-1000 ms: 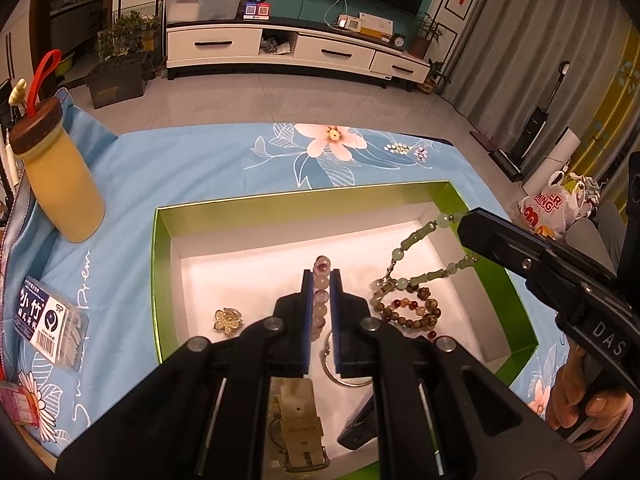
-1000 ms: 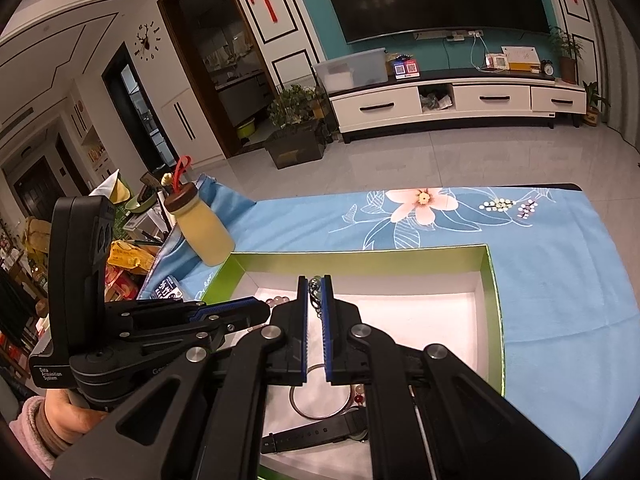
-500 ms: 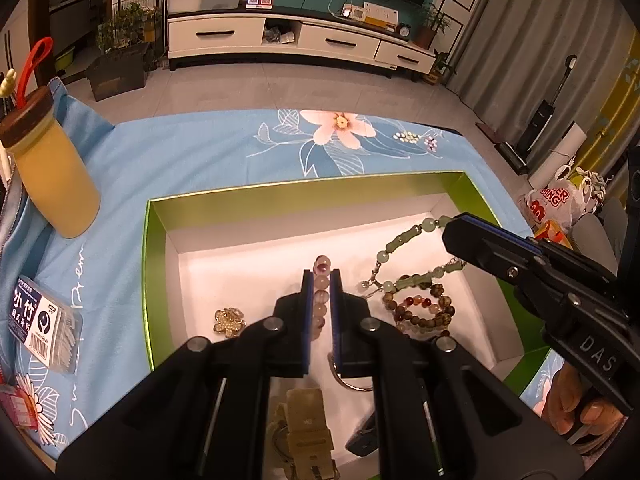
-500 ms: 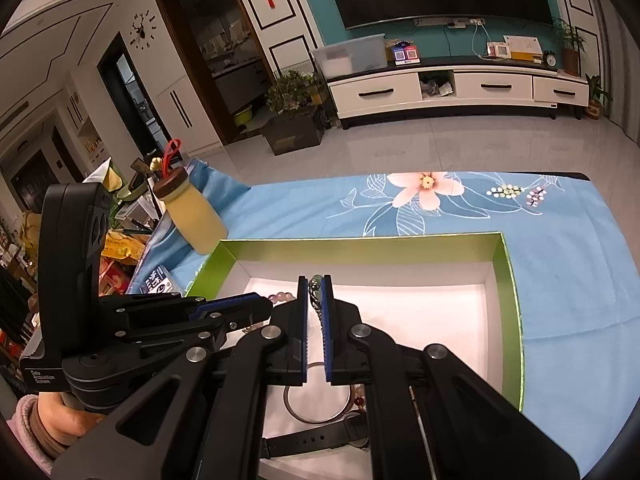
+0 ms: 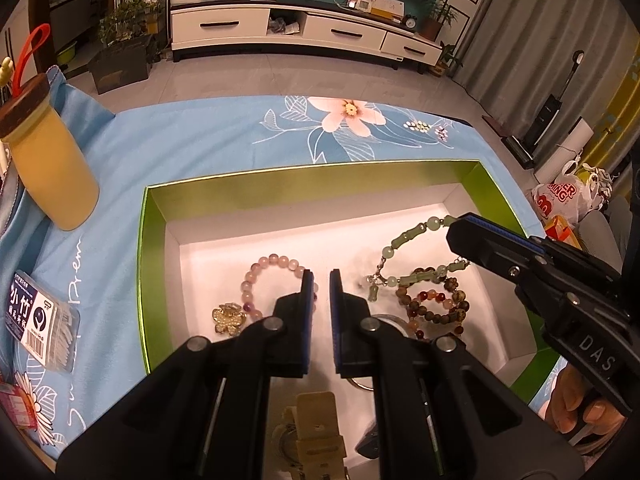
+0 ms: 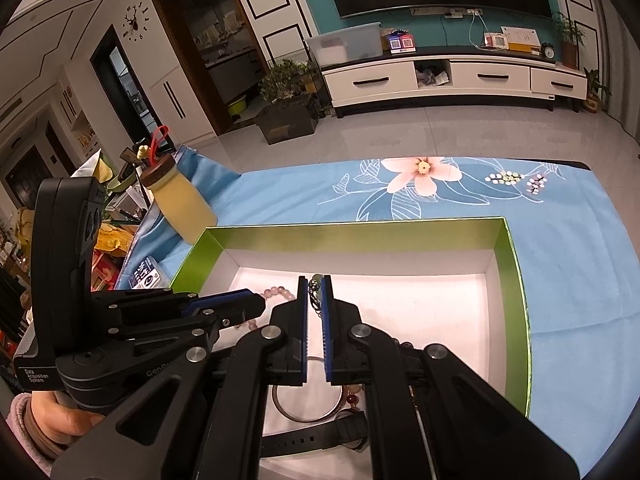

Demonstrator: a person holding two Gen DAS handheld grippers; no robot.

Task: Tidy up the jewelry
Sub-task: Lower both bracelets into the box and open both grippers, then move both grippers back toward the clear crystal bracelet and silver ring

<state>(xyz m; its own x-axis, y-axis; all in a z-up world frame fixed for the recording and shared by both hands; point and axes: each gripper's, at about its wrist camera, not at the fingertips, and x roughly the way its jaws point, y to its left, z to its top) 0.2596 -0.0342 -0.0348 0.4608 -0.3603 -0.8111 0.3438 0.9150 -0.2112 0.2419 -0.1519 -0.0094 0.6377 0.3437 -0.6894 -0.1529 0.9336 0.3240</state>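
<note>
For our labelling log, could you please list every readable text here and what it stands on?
"DAS": body of the right tongs.
"Data Acquisition System": body of the left tongs.
"KING": plastic bag.
"小竹": small packet; its finer print is unreadable.
"Prem": tablecloth.

Warm indoor light, box floor glaring white, sharp focus, fisheye-bent edges with dark corners

Far left of my claw I see a yellow bottle standing on the blue floral cloth. A small barcoded packet lies nearer, and a white cabinet stands across the floor.
</note>
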